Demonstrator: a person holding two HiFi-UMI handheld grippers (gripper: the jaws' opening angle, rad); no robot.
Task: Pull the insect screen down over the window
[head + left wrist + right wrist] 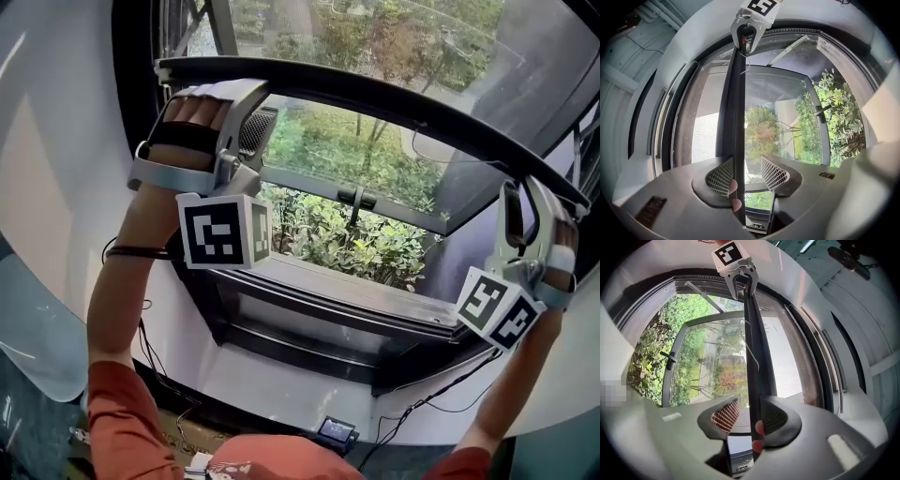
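Insect screen bar (375,103) spans above window handle (356,198), shrubs (347,242) beyond.

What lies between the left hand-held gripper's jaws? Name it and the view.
The insect screen's dark pull bar, lying against the left pad with a gap to the right one, fingertips hooked on it. The left gripper view shows this.

left tongs (747,172) | jaws apart | screen bar (733,117) between, seemingly touching one pad
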